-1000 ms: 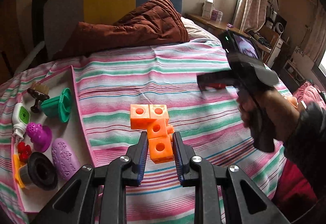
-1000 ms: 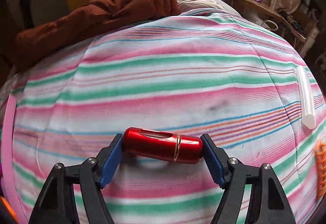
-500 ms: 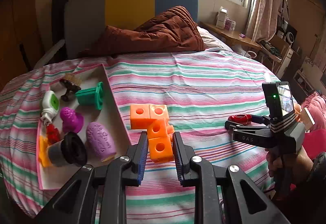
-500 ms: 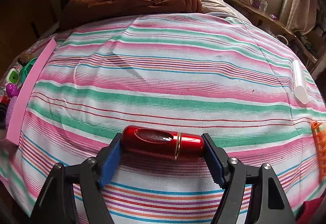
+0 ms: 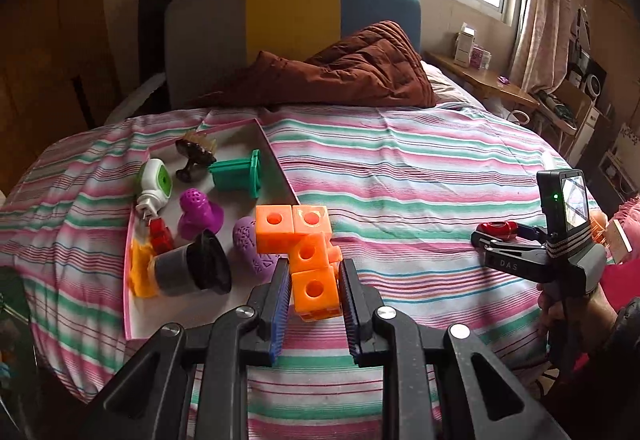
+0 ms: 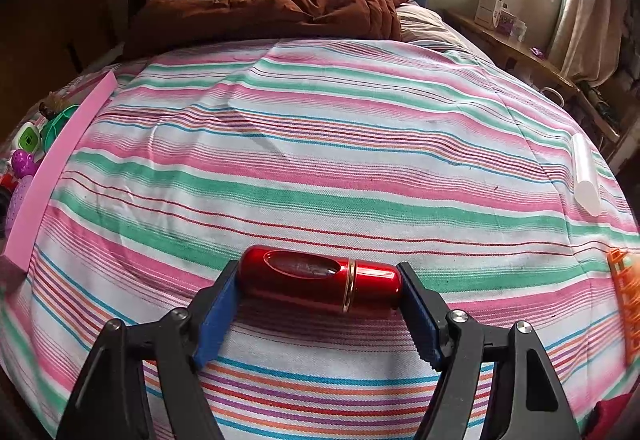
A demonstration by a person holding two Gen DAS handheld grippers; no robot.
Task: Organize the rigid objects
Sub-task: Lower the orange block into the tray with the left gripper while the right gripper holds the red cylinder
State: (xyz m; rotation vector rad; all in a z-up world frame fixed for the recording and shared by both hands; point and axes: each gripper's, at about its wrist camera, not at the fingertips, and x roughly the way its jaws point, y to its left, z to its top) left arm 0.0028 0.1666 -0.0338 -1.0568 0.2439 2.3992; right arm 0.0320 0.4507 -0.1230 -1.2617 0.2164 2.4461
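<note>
Now the left gripper (image 5: 314,290) pinches the nearest cube of an orange block cluster (image 5: 306,244), its blue pads pressed on the cube's two sides; the other cubes stick up and to the left beyond the fingertips. The cluster hangs in front of the right wall of a pink tray (image 5: 276,162) lying on the left part of a striped bedspread (image 5: 400,176).

Inside the tray, going left to right: a yellow piece (image 5: 138,274) at the near left, with a grey cup (image 5: 188,272) with a black flared rim lying on its side against it; a white plug-in with a green face (image 5: 154,184); a small red piece (image 5: 160,236); a purple knob (image 5: 198,214); a dark brush (image 5: 196,154) at the far end; a green spool (image 5: 236,178) on its side near the right wall; and a purple egg shape (image 5: 250,246), partly hidden behind the orange cubes.

Further right, the right gripper (image 6: 320,286) stands fairly wide, its pads closed end to end on a red capsule (image 6: 320,280) with a gold ring, held crosswise just over the bedspread's near part. From the left camera, that gripper (image 5: 496,234) sits at the right edge with a hand (image 5: 572,312) on its grip.

At the far right of the bedspread lie a white tube (image 6: 586,176) and, at the frame edge, an orange ribbed piece (image 6: 628,300). A brown quilt (image 5: 340,76) is heaped at the far end.
</note>
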